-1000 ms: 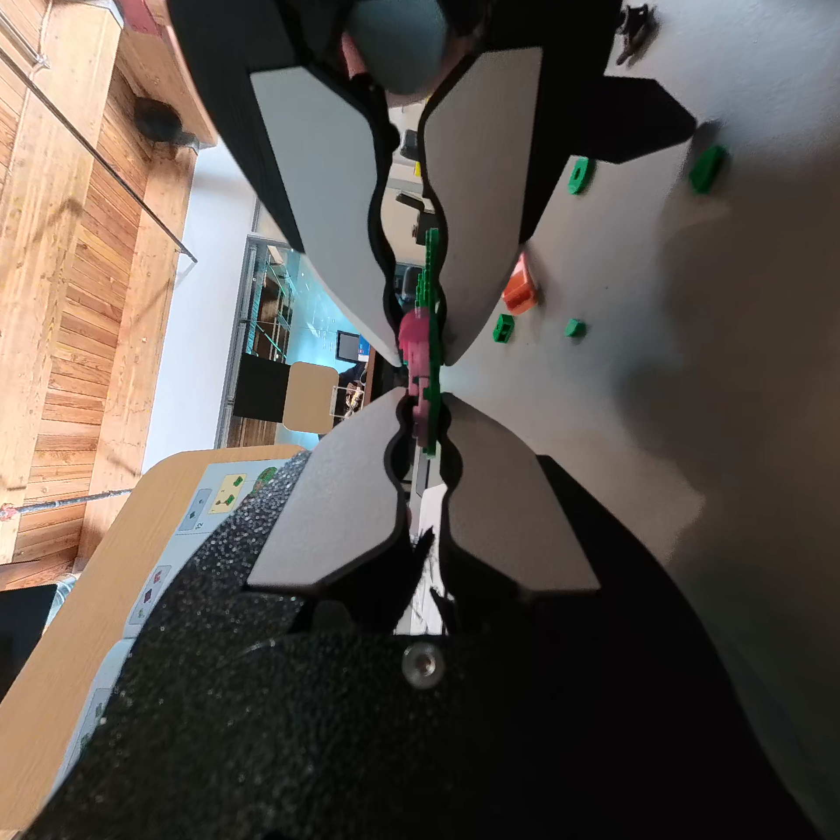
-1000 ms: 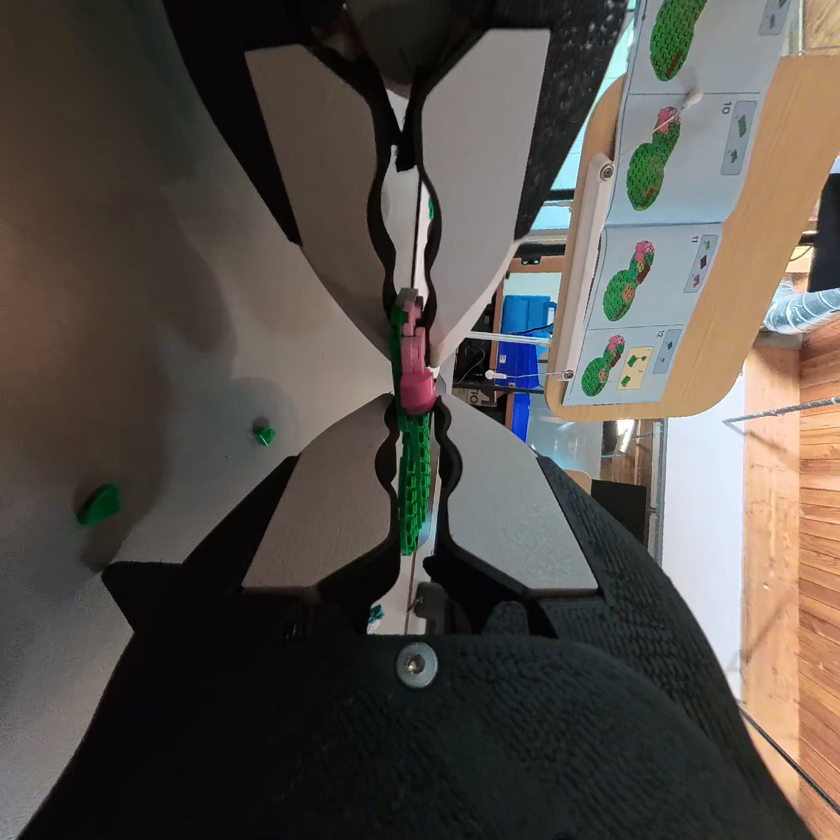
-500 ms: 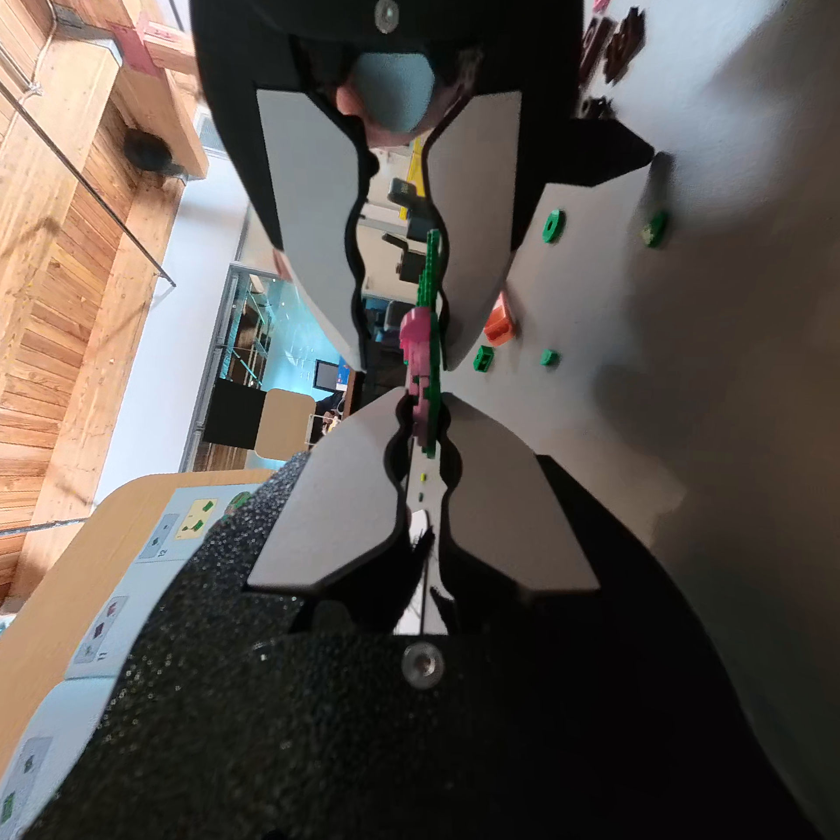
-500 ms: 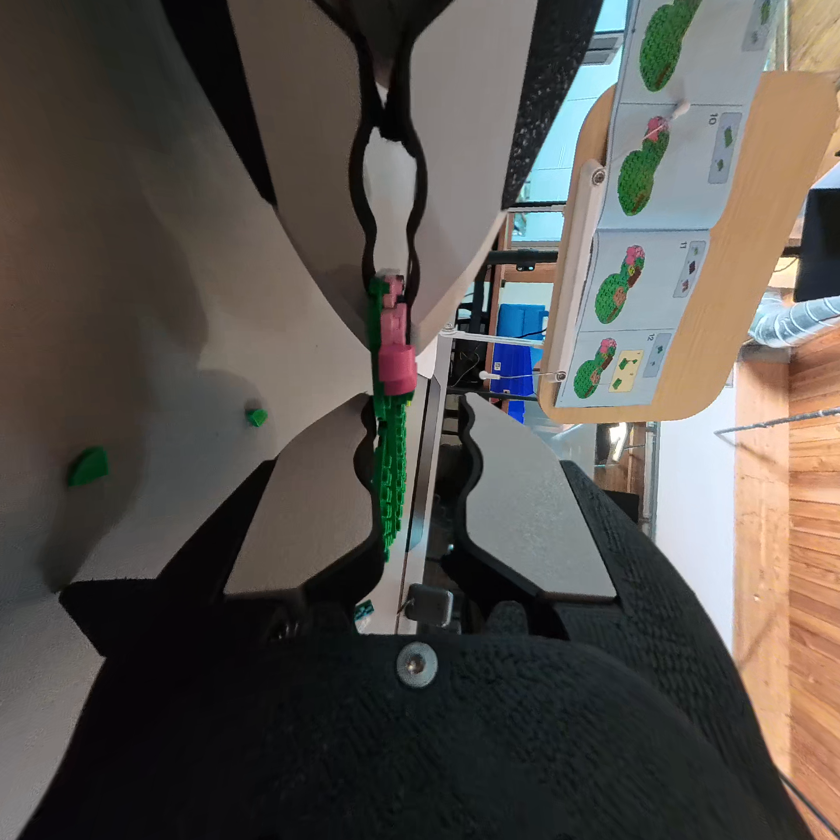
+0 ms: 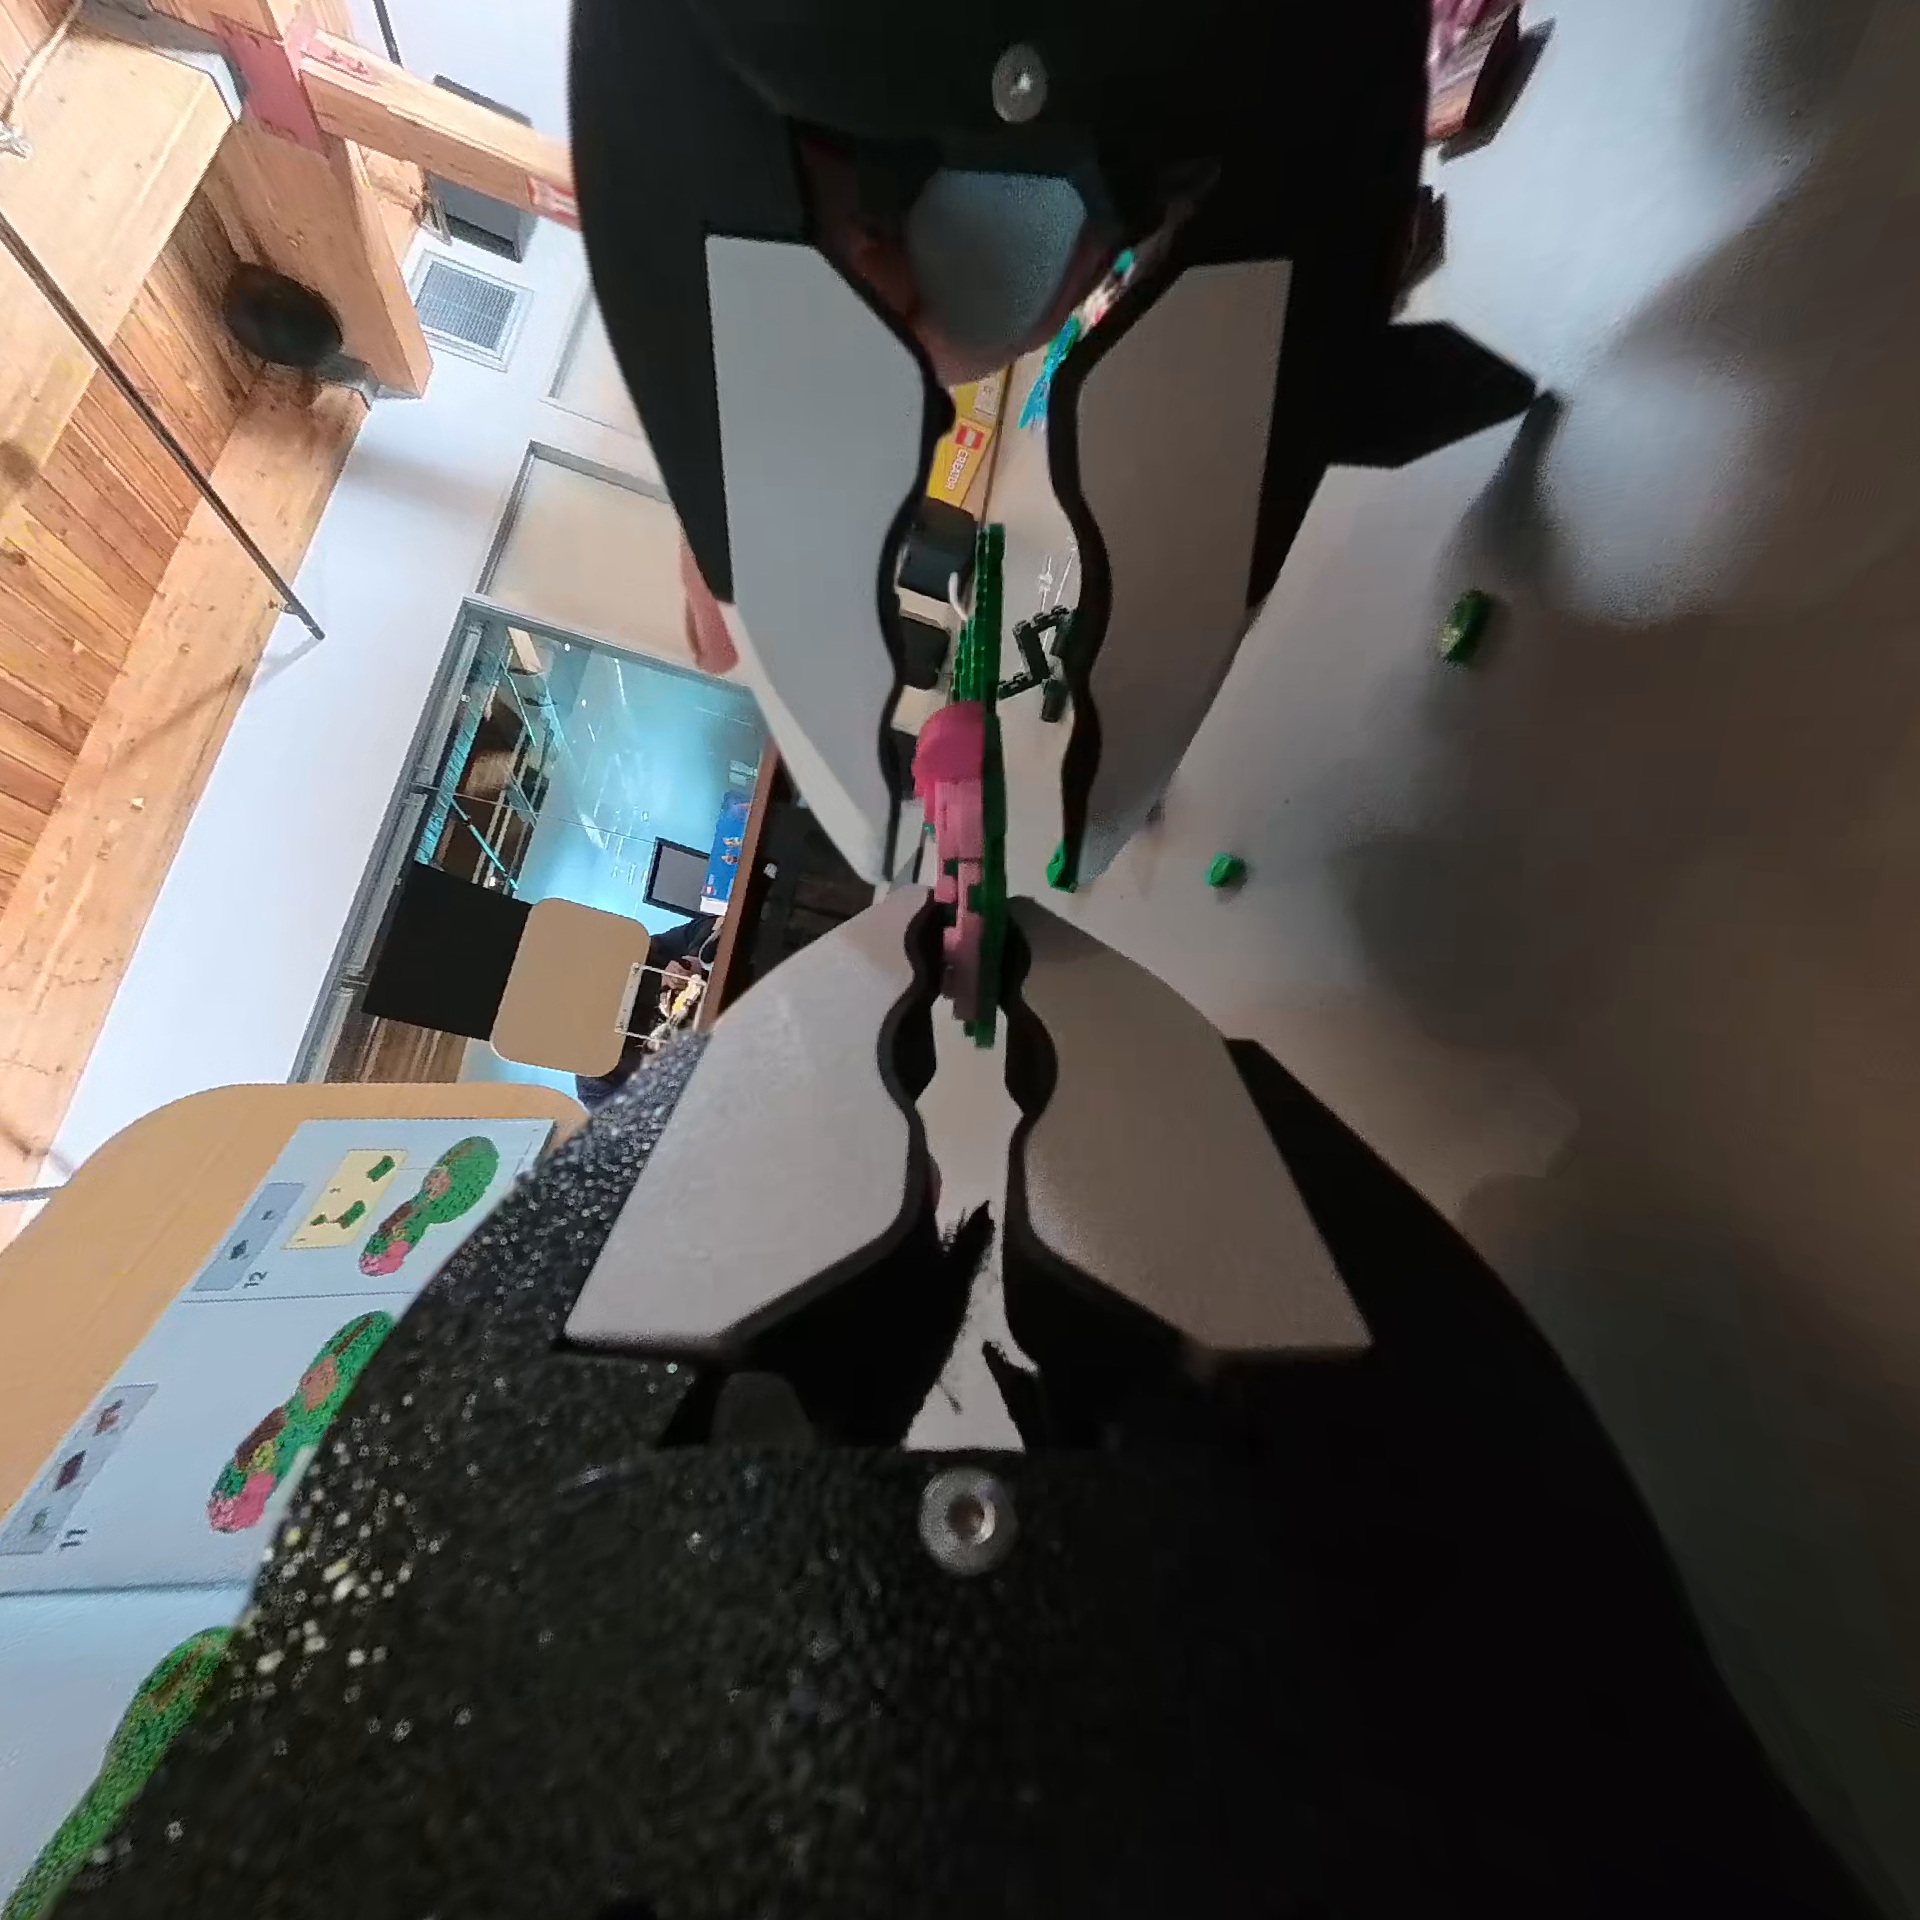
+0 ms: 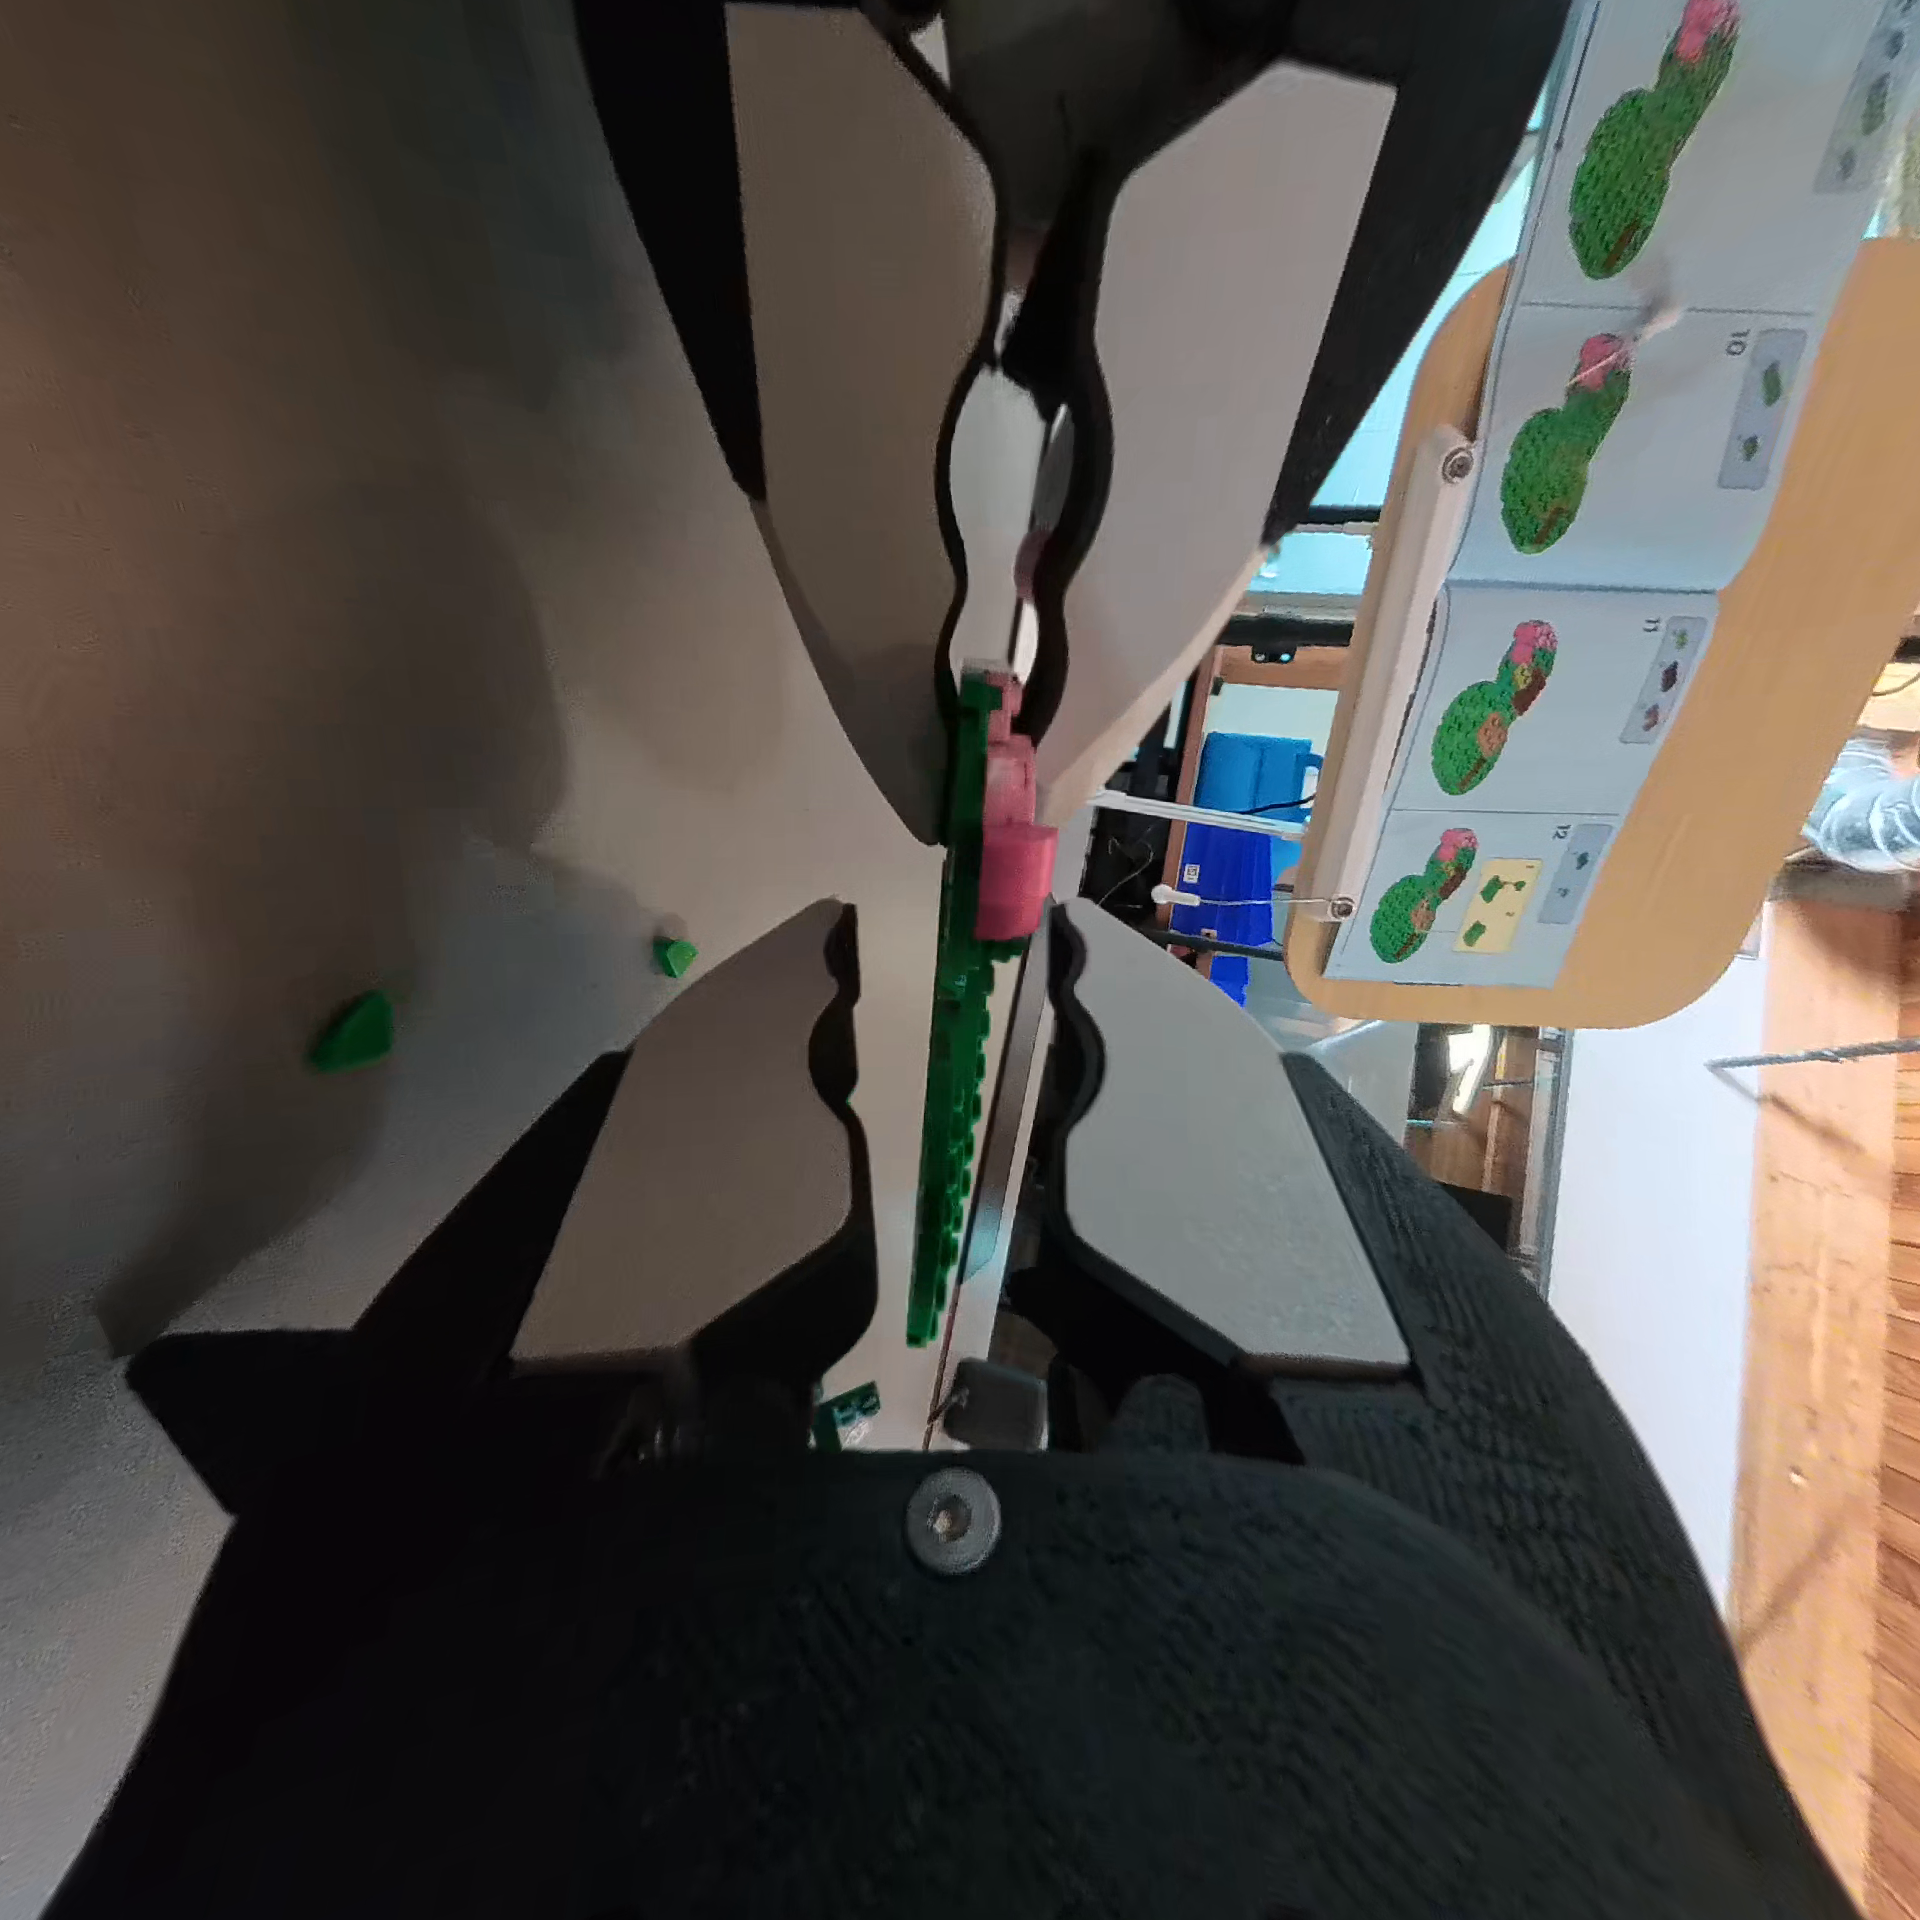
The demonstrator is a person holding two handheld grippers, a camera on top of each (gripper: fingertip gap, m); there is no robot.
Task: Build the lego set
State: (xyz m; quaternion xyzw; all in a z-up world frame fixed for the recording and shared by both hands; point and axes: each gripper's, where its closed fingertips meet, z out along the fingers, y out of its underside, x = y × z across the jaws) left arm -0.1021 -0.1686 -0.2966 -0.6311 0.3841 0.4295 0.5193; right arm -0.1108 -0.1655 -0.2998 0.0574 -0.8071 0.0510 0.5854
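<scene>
A green lego plate (image 5: 987, 727) carrying pink bricks (image 5: 951, 769) is held edge-on above the white table (image 5: 1558, 935). My left gripper (image 5: 966, 930) is shut on one end of it. My right gripper (image 5: 977, 862) faces it from the far side with its jaws open on either side of the plate. In the right wrist view the plate (image 6: 951, 1122) and pink bricks (image 6: 1008, 873) stand between the spread fingers of my right gripper (image 6: 951, 920). One finger (image 6: 727, 1122) is clear of the plate. The left gripper (image 6: 987, 821) clamps the plate's far end.
Loose small green pieces (image 5: 1226, 868) (image 5: 1463, 629) lie on the table, also in the right wrist view (image 6: 353, 1034) (image 6: 673, 956). A black piece (image 5: 1039, 655) lies farther off. An open instruction booklet on a wooden stand (image 6: 1507, 727) (image 5: 312, 1299) is beside the table.
My right gripper has opened and let go of the green plate. The left gripper stays shut on it. The two grippers have drawn slightly apart.
</scene>
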